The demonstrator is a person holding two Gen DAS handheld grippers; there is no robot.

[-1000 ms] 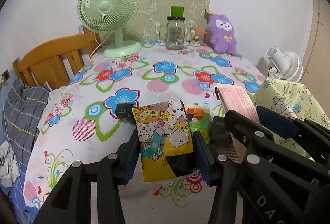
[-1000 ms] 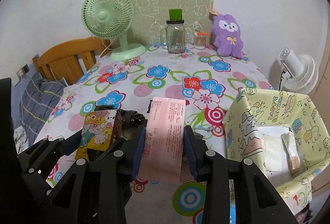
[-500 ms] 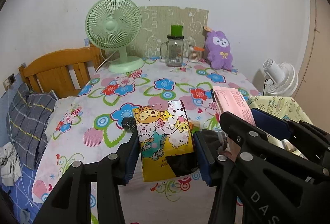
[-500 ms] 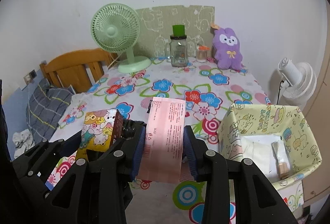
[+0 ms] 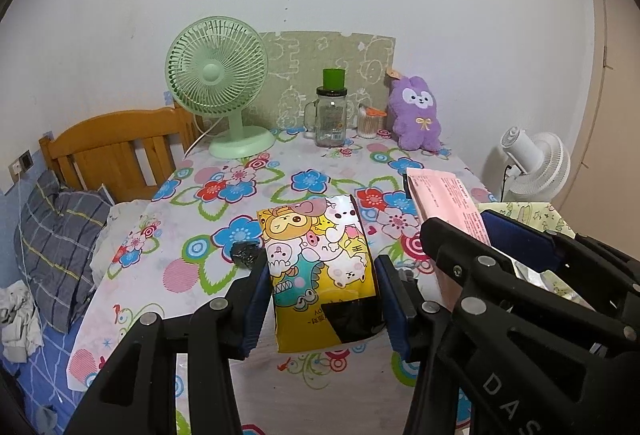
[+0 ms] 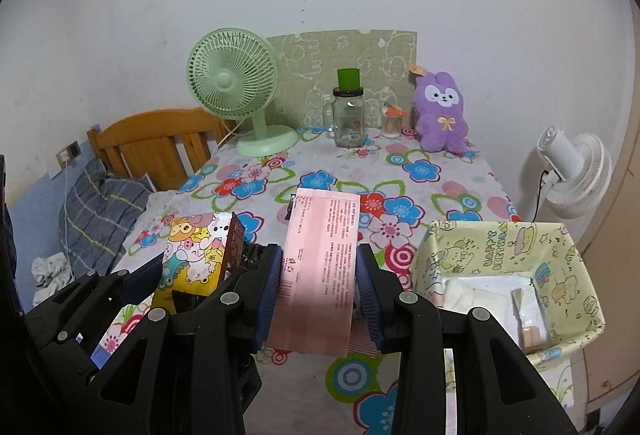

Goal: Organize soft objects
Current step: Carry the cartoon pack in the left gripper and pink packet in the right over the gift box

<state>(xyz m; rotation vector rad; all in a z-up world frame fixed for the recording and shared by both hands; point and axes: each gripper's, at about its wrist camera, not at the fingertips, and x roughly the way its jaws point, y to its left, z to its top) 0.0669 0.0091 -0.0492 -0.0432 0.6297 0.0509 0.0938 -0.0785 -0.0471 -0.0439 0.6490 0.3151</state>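
Box (image 6: 560, 255) interior in right view only

yellow cartoon pouch (image 5: 320, 267), pink packet (image 6: 322, 271), floral tablecloth (image 5: 240, 187).

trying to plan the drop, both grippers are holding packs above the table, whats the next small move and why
Probably carry the right gripper rightward until its pink pack is over the yellow box. The pack is clamped and lifted off the tablecloth, the box stands open just right of it with room inside, and the left gripper with its cartoon pack sits farther away.
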